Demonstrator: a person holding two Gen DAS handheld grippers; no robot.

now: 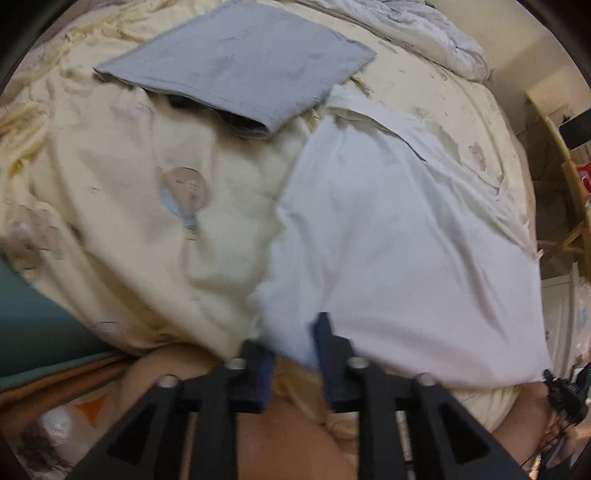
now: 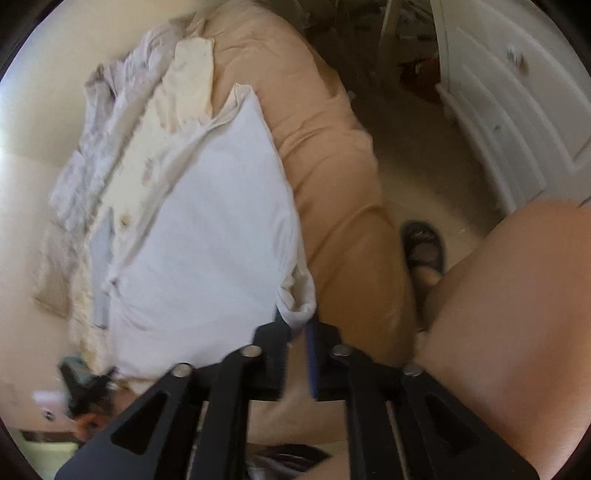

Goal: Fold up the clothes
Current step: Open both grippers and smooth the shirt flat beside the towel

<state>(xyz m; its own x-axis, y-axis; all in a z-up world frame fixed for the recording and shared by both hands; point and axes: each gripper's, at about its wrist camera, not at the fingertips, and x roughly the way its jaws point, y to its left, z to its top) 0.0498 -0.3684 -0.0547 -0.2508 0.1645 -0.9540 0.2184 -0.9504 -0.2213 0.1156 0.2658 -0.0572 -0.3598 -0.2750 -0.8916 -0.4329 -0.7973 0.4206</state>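
A white garment [image 1: 388,240] lies spread flat on a cream quilt [image 1: 129,166] on the bed; the right wrist view shows the same garment [image 2: 207,229] from its other side. A folded grey garment [image 1: 240,70] rests on the quilt farther back. My left gripper [image 1: 291,347] points steeply down at the garment's near left corner, jaws apart with the cloth loose between the blue pads [image 1: 264,369]. My right gripper [image 2: 297,332] is at the near right corner, jaws slightly apart, the rolled hem between the fingers without being pinched.
Crumpled white laundry [image 1: 424,29] is heaped at the far side of the bed. A peach sheet [image 2: 332,166] covers the bed's edge. The person's leg [image 2: 517,314] and sandalled foot [image 2: 423,247] stand beside it, near white drawers [image 2: 517,92]. A wooden chair [image 1: 569,206] stands at the right.
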